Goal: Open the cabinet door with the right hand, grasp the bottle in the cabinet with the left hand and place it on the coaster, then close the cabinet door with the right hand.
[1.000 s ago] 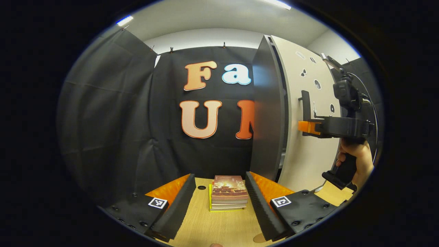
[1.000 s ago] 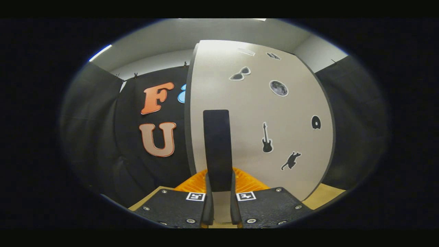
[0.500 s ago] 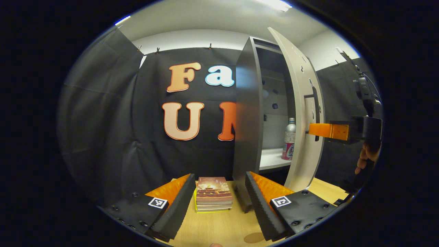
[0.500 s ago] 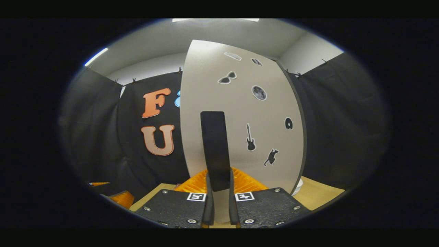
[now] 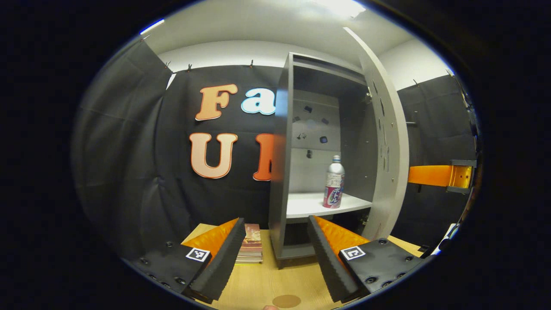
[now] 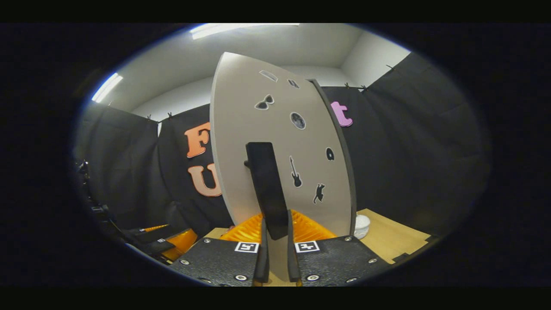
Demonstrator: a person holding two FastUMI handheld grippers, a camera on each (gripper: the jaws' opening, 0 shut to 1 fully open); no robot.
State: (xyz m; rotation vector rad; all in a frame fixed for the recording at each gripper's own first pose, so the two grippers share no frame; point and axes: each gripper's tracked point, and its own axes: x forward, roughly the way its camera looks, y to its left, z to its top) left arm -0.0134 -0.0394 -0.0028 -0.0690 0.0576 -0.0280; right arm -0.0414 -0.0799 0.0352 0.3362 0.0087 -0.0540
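A short stack of books [image 5: 251, 248] lies on the wooden table [image 5: 275, 282], left of centre. A small white bowl [image 6: 362, 225] sits far right.

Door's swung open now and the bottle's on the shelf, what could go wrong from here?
1. The right gripper is clamped on the dark flat door handle; letting go early might let the beige cabinet door drift into the reach path.
2. The silver bottle with the pink label stands tall and narrow near the white shelf's front edge; a finger of the open left gripper could tip it.
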